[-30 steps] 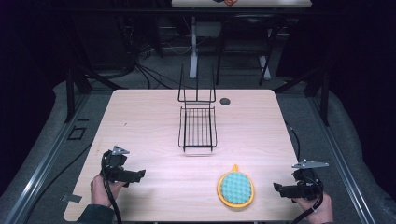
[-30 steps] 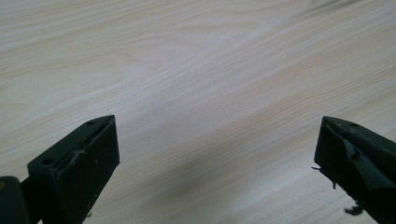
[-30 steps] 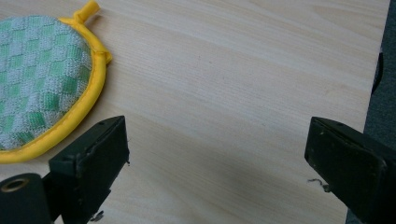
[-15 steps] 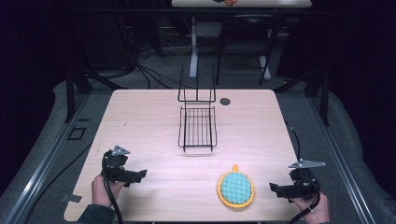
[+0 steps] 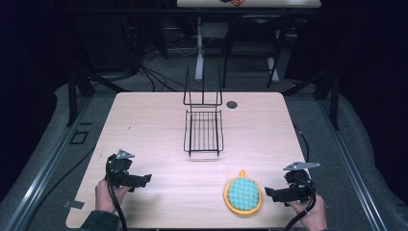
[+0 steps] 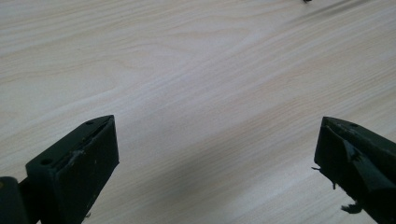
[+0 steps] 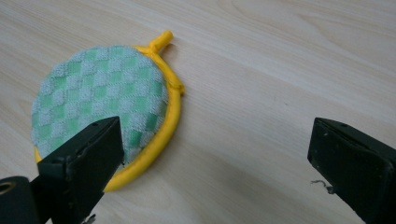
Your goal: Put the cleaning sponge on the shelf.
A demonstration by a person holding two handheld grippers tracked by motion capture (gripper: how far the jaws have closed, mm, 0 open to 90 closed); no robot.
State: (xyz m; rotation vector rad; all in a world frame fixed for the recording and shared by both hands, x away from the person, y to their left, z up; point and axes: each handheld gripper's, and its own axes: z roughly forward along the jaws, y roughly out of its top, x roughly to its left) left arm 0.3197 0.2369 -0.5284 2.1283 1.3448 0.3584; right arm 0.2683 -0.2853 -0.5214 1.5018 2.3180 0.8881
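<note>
From the high view I see a black wire rack (image 5: 203,131) at centre frame on the pale wood-grain table (image 5: 144,125), and a round green-checked terry pot holder with a yellow rim (image 5: 243,193) at lower right, just beside my right gripper (image 5: 269,194).

My left gripper (image 6: 215,154) view shows bare wood between spread jaws.

My right gripper (image 7: 212,158) view shows jaws spread, with the pot holder's (image 7: 102,107) looped weave at left.

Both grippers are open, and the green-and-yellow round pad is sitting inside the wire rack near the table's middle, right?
Not quite. The round pad lies flat on the bare table, near the front edge beside the right gripper, apart from the wire rack. The high view shows this. Both grippers, including the left gripper, are indeed open.
</note>
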